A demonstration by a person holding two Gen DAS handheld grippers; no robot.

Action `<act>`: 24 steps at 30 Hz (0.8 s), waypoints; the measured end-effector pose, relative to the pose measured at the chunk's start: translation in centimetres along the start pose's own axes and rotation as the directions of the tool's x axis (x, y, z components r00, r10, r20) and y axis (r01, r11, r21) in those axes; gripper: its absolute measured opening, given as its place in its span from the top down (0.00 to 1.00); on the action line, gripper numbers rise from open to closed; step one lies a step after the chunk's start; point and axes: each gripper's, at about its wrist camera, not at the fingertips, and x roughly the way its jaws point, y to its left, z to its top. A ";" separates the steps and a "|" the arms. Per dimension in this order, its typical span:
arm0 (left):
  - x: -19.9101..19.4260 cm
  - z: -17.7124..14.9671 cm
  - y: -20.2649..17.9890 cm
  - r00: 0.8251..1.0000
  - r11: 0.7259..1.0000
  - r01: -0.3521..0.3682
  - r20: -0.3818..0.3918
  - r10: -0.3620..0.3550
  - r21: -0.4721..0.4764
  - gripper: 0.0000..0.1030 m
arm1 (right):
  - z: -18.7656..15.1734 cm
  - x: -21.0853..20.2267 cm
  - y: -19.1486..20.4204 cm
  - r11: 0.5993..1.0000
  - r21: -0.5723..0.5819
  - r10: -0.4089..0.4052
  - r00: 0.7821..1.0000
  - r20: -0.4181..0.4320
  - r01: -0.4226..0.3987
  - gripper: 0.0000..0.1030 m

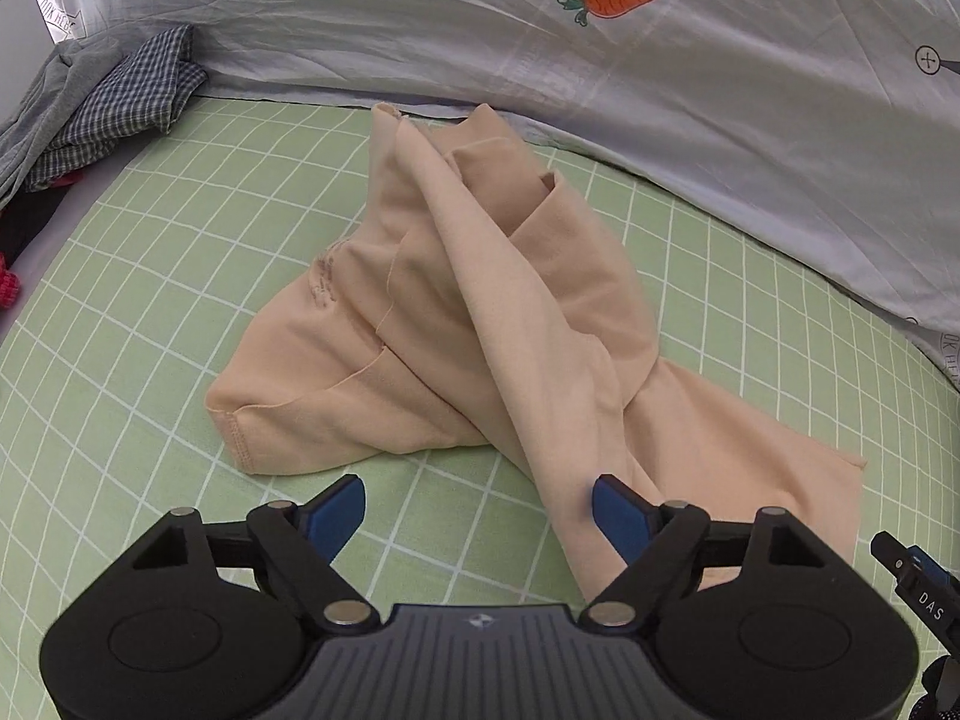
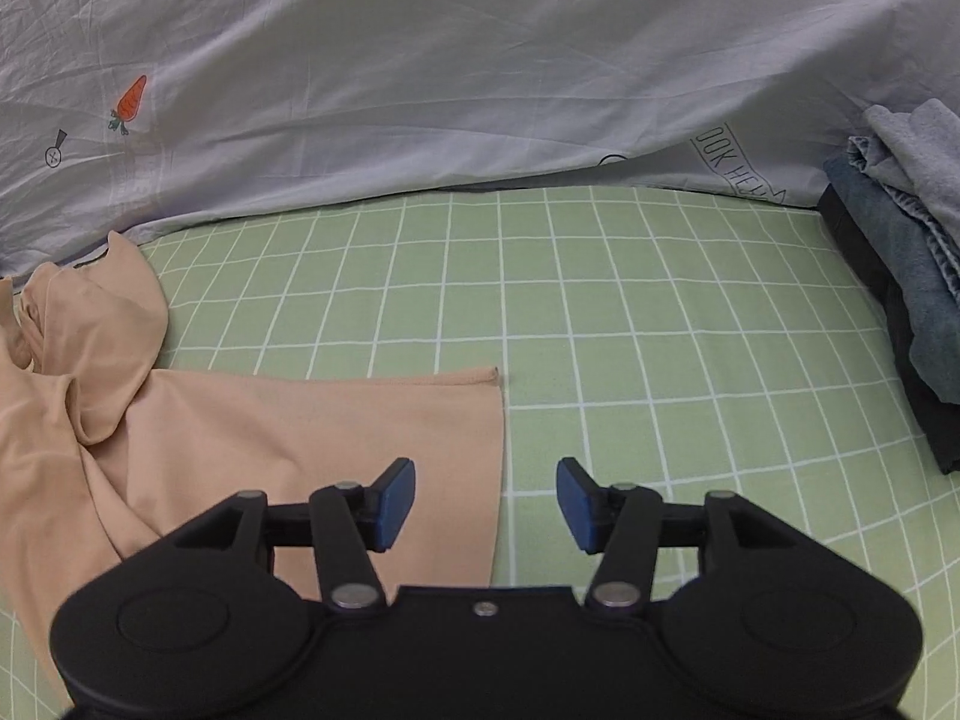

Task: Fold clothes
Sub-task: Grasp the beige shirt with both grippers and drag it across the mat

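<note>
A peach-coloured garment point(image 1: 480, 312) lies crumpled and twisted on the green checked bed sheet point(image 1: 150, 312). My left gripper point(image 1: 478, 510) is open just in front of it; its right finger point(image 1: 618, 516) overlaps the cloth's near fold. In the right wrist view the same garment point(image 2: 252, 438) spreads flat at the left, with a straight hem edge. My right gripper point(image 2: 486, 501) is open and empty, its left finger point(image 2: 396, 498) over the cloth's right edge, its right finger over bare sheet.
A grey-white quilt with carrot prints point(image 1: 600, 48) is bunched along the back. A pile of grey and checked clothes point(image 1: 102, 114) lies at the far left. A stack of denim and dark clothes point(image 2: 900, 276) lies at the right.
</note>
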 end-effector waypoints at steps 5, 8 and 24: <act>2.6 1.2 -0.3 1.000 1.000 0.008 -0.028 -0.008 -0.006 0.43 | 1.4 4.5 0.5 1.000 0.010 -0.007 1.000 -0.025 0.007 0.45; 2.9 1.1 -0.2 1.000 1.000 0.007 -0.021 -0.007 -0.016 0.48 | 1.9 4.9 0.8 1.000 -0.012 0.025 1.000 0.007 -0.025 0.63; -0.7 -7.5 0.2 0.997 0.991 0.068 -0.048 -0.063 0.115 0.89 | -9.5 -4.7 -5.7 0.962 -0.076 -0.268 0.961 -0.070 0.263 0.97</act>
